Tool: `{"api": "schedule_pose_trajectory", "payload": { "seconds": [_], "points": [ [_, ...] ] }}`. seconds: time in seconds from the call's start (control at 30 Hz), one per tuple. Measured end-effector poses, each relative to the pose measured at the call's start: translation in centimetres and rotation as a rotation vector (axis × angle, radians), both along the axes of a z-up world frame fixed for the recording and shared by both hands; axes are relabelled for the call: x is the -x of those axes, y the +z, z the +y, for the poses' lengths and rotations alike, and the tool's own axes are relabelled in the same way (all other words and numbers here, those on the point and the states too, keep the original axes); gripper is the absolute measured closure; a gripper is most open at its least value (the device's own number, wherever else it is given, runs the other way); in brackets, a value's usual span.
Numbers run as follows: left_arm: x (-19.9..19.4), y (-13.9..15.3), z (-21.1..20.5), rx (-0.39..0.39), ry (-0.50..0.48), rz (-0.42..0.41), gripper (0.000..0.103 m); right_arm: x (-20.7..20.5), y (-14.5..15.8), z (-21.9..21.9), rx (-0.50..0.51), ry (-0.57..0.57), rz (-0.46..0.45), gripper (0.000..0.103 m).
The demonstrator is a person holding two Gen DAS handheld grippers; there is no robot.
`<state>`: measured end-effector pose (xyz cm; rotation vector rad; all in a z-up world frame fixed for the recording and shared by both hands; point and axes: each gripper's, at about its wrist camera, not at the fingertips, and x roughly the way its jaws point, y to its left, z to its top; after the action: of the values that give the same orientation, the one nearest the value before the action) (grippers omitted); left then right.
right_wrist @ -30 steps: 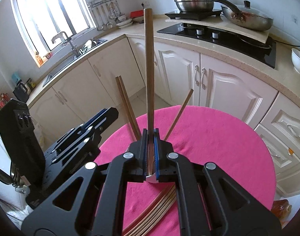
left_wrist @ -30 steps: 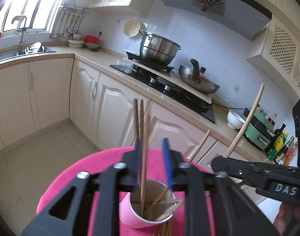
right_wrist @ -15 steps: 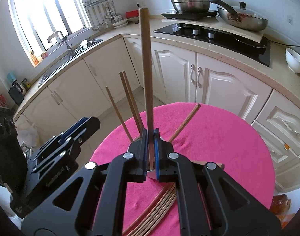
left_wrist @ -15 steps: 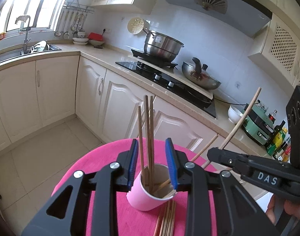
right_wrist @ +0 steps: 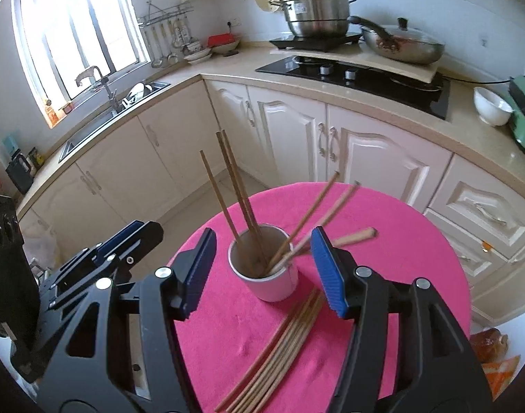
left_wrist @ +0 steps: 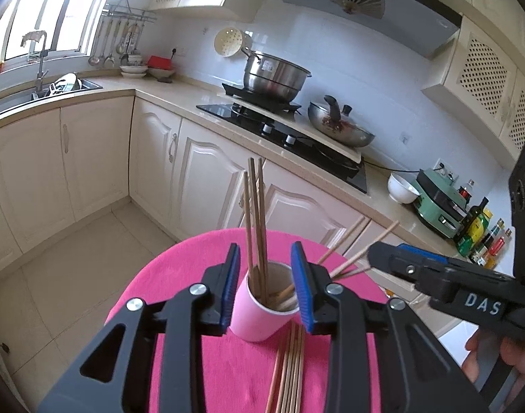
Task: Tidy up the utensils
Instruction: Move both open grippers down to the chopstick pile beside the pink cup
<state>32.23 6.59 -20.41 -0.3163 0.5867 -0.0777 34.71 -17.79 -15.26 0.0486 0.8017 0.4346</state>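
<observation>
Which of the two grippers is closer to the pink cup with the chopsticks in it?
Left. The left gripper brackets the pink cup, jaws opening; the right gripper hangs back, jaws opening.

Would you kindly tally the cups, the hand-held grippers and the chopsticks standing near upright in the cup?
pink cup: 1
Hand-held grippers: 2, the left hand-held gripper and the right hand-held gripper, both with jaws opening and nothing gripped
near-upright chopsticks: 3
Total: 6
</observation>
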Motion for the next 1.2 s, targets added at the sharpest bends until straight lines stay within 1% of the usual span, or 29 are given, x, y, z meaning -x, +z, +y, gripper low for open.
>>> {"api": "schedule_pose_trajectory", "payload": {
  "seconds": [0.1, 0.2, 0.3, 0.37, 0.47, 0.53, 0.57, 0.67, 0.73, 0.8, 0.87, 0.93, 1.03, 1.1, 1.13, 1.17, 1.2],
  "points": [
    [0.7, -0.2, -0.5, -0.012, -0.025, 0.019, 0.072, 1.4, 0.0, -1.3, 0.011, -0.040, 0.000, 0.046],
    [1.3, -0.8, -1.1, -0.025, -0.054, 0.051, 0.071, 2.6, -0.6, -2.6, 0.015, -0.080, 0.020, 0.046],
    [1.8, -1.9, -2.1, -0.052, -0.091, 0.102, 0.066, 3.8, -1.9, -4.1, 0.025, -0.118, 0.060, 0.046],
    [1.9, -3.0, -2.8, -0.067, -0.118, 0.149, 0.065, 4.6, -3.1, -4.8, 0.032, -0.139, 0.092, 0.046],
    [1.6, -5.3, -4.1, -0.094, -0.170, 0.252, 0.065, 5.6, -5.1, -5.5, 0.038, -0.161, 0.143, 0.046],
    [1.1, -7.1, -4.9, -0.113, -0.212, 0.337, 0.065, 6.0, -6.6, -5.8, 0.039, -0.170, 0.182, 0.046],
    [0.7, -8.4, -5.6, -0.123, -0.244, 0.404, 0.065, 6.0, -7.5, -6.1, 0.028, -0.177, 0.210, 0.046],
    [0.0, -11.2, -6.9, -0.163, -0.287, 0.517, 0.065, 6.1, -9.8, -6.7, 0.006, -0.199, 0.278, 0.046],
    [-0.4, -12.4, -7.4, -0.180, -0.303, 0.558, 0.065, 6.0, -11.1, -7.2, -0.027, -0.208, 0.325, 0.046],
    [-0.8, -13.7, -7.6, -0.169, -0.317, 0.597, 0.065, 5.7, -12.4, -7.7, -0.074, -0.218, 0.379, 0.046],
    [-1.2, -15.2, -7.7, -0.149, -0.331, 0.649, 0.065, 5.6, -13.4, -8.0, -0.081, -0.224, 0.414, 0.046],
    [-1.6, -16.6, -7.8, -0.151, -0.344, 0.692, 0.065, 5.4, -14.1, -8.1, -0.081, -0.225, 0.434, 0.046],
    [-2.1, -18.1, -7.9, -0.157, -0.350, 0.726, 0.065, 5.3, -15.3, -8.2, -0.095, -0.226, 0.473, 0.046],
    [-2.6, -18.5, -7.9, -0.163, -0.348, 0.742, 0.065, 5.1, -15.8, -8.3, -0.100, -0.223, 0.492, 0.046],
    [-2.9, -18.7, -7.9, -0.162, -0.347, 0.748, 0.072, 5.1, -16.1, -8.4, -0.106, -0.221, 0.500, 0.046],
    [-3.1, -19.0, -8.0, -0.156, -0.359, 0.759, 0.082, 5.0, -16.4, -8.4, -0.113, -0.217, 0.512, 0.046],
    [-3.2, -19.3, -8.2, -0.149, -0.373, 0.765, 0.083, 4.8, -16.6, -8.4, -0.118, -0.213, 0.521, 0.046]
  ]
}}
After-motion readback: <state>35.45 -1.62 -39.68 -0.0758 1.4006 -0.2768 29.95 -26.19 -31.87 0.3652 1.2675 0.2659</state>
